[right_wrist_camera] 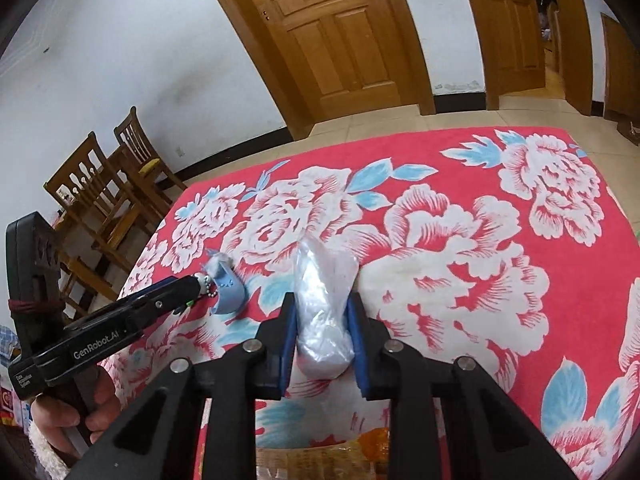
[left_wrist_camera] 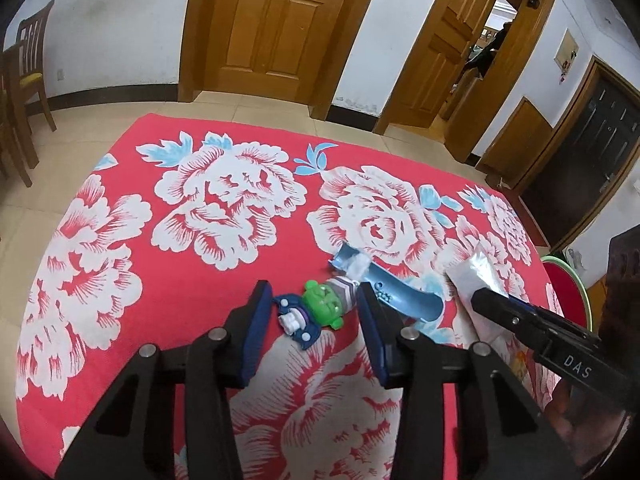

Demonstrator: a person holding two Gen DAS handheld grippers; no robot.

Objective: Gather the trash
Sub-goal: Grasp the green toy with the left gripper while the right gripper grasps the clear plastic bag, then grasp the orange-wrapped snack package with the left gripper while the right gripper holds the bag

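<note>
On the red floral tablecloth (left_wrist_camera: 168, 280) lies a small green and blue toy figure (left_wrist_camera: 320, 308), between the fingers of my left gripper (left_wrist_camera: 313, 287). The pads stand close on either side, open. Just beyond the toy are a light blue curved plastic piece (left_wrist_camera: 404, 298) and a white scrap (left_wrist_camera: 356, 266). My right gripper (right_wrist_camera: 320, 298) is shut on a crumpled clear plastic bag (right_wrist_camera: 324, 280) that rests on the cloth. That bag (left_wrist_camera: 476, 272) and the right gripper (left_wrist_camera: 486, 300) also show at the right of the left wrist view. A hand (right_wrist_camera: 68, 412) holds the left gripper (right_wrist_camera: 192, 284).
Wooden chairs (right_wrist_camera: 100, 192) stand off the table's left side. Wooden doors (left_wrist_camera: 276, 28) line the far wall. An orange wrapper (right_wrist_camera: 320, 456) lies at the near edge under my right gripper. A red round thing with a green rim (left_wrist_camera: 570, 284) sits beyond the table's right edge.
</note>
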